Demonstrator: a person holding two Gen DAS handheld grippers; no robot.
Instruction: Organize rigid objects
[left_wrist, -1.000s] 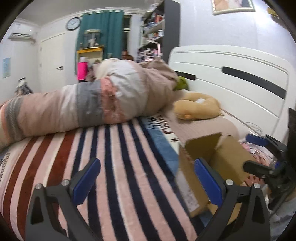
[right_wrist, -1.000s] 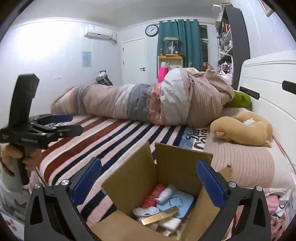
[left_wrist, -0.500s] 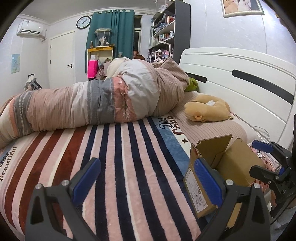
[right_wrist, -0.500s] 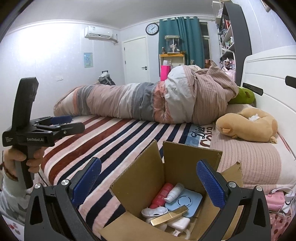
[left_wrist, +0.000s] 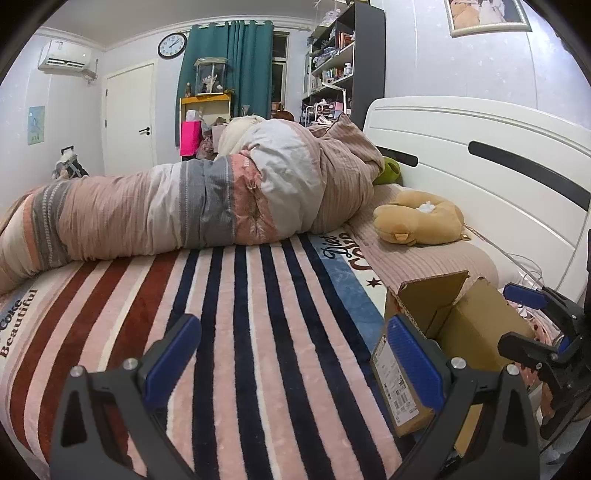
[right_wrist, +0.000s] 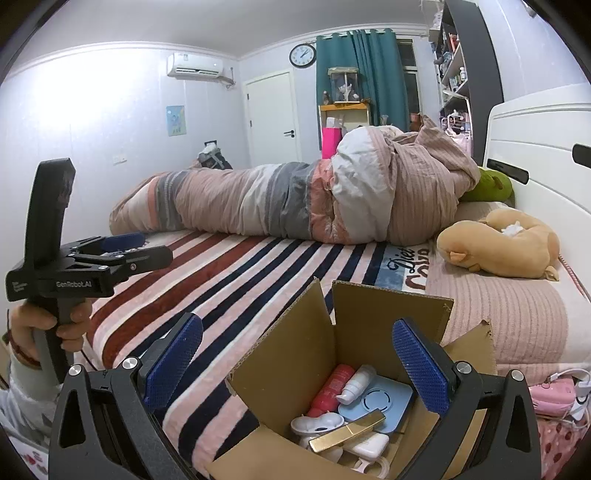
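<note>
Both pairs of jaws are standing spread wide, gripping nothing.

Left gripper (left_wrist: 291, 362), black frame with blue ribbed pads: hovering over the striped plush blanket (left_wrist: 229, 332) in pink, navy and dark red that is covering the bed; its right pad (left_wrist: 413, 363) is overlapping the near corner of the box in the left wrist view. It is also showing in the right wrist view (right_wrist: 138, 249), held by a hand (right_wrist: 55, 325) at the bed's left edge, well apart from the box.

Right gripper (right_wrist: 295, 363), same build: hanging above the open brown cardboard box (right_wrist: 354, 321), looking down into it. In the left wrist view it is appearing at the far right (left_wrist: 524, 317), just beyond the box (left_wrist: 469, 325).

Box: sitting on the blanket near the bed's front edge, flaps standing up, a printed shipping label (left_wrist: 393, 384) on one side.

Contents, lying loosely piled:
- red-pink cylindrical bottle (right_wrist: 330, 387), leaning against the left wall
- white plastic squeeze bottle (right_wrist: 356, 382), touching the red one
- pale blue square pad with a circle marking (right_wrist: 384, 402)
- flat gold bar (right_wrist: 347, 430), lying across the pile
- white rounded bowl-like piece (right_wrist: 317, 422)
- white rounded bar (right_wrist: 367, 445) beneath the gold bar

Surroundings: rolled pink-and-grey duvet (right_wrist: 295, 199) across the bed's far side; tan plush toy (right_wrist: 502, 247) on the ribbed pink pillow (right_wrist: 498, 314) beside the white headboard (left_wrist: 480, 155).
</note>
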